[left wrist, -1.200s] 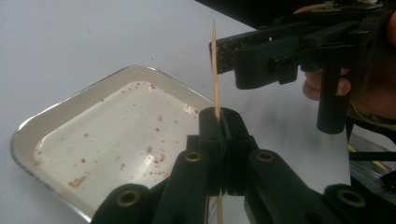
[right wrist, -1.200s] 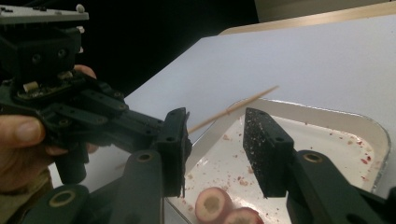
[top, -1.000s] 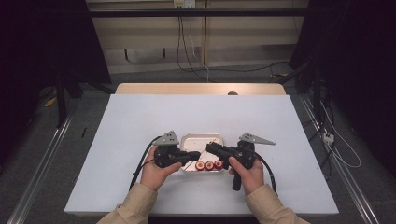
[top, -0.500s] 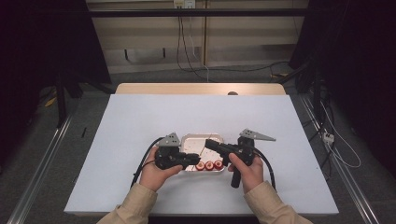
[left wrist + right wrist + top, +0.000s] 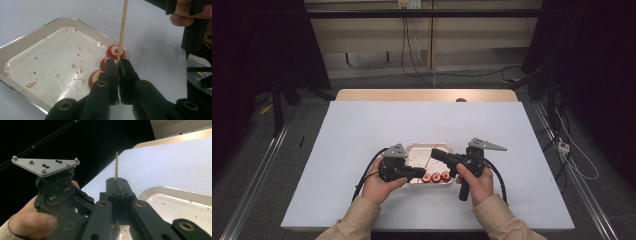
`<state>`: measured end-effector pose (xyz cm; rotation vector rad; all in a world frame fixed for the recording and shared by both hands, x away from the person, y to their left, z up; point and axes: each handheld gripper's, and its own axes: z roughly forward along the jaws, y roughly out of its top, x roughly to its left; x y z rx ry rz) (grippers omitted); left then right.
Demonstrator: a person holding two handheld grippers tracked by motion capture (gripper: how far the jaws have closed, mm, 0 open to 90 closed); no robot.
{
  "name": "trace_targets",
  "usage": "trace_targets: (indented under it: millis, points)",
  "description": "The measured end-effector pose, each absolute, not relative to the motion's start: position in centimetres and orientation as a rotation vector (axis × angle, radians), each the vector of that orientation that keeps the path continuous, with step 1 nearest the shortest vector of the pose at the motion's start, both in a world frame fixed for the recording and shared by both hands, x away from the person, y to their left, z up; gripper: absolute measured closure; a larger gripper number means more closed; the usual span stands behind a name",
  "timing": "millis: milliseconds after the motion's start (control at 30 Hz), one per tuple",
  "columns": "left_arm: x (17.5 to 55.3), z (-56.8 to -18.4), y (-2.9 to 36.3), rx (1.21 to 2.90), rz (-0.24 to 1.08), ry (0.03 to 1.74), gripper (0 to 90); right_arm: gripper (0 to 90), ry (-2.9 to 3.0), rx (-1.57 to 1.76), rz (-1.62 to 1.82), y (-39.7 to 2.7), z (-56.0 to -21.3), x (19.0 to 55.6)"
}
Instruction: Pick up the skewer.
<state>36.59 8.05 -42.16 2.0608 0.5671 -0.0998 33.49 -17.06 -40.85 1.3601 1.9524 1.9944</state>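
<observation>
Barely anything has moved since a second ago: both hands sit in about the same spot over the near edge of the tray, and the right gripper has tilted a touch more toward the left one. It's pinched tight on a thin wooden skewer, whose pointed tip pokes out past the jaw tips in the right gripper view. From the left gripper view the skewer's long axis runs steeply up and away, its lower end tucked between the left gripper jaws, which are squeezed together around it. Three red fruit pieces sit in a row along the tray's near rim, right beside the skewer's bottom end.
</observation>
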Motion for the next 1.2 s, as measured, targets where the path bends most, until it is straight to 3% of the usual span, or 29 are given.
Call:
trace_targets:
  millis: [367, 433, 533, 567, 967, 1033, 1200]
  points:
    - [36.5, -42.2, 8.1, 2.061, -0.123, 0.587, 89.2, 89.4, 1.957, 1.35, 1.988, -16.7, -41.0, 33.6]
    - [36.5, -42.1, 8.4, 2.06, -0.123, 0.589, 89.5, 85.3, 1.959, 1.328, 1.975, -16.6, -41.0, 33.7]
    - [36.7, -41.9, 9.4, 2.043, -0.121, 0.619, 89.5, 68.0, 1.956, 1.316, 1.923, -16.8, -41.2, 33.8]
    - [36.7, -41.9, 9.4, 2.043, -0.121, 0.619, 89.5, 68.0, 1.956, 1.316, 1.923, -16.8, -41.2, 33.8]
    - [36.6, -41.5, 11.2, 1.999, -0.108, 0.658, 89.4, 20.0, 2.16, 1.287, 1.639, -16.7, -43.7, 34.3]
    - [36.7, -41.4, 11.4, 2.001, -0.114, 0.659, 89.3, 15.7, 2.169, 1.317, 1.622, -16.6, -44.1, 34.3]
    - [36.7, -41.5, 11.9, 1.992, -0.11, 0.679, 89.3, 14.4, 2.178, 1.322, 1.568, -16.5, -44.5, 34.4]
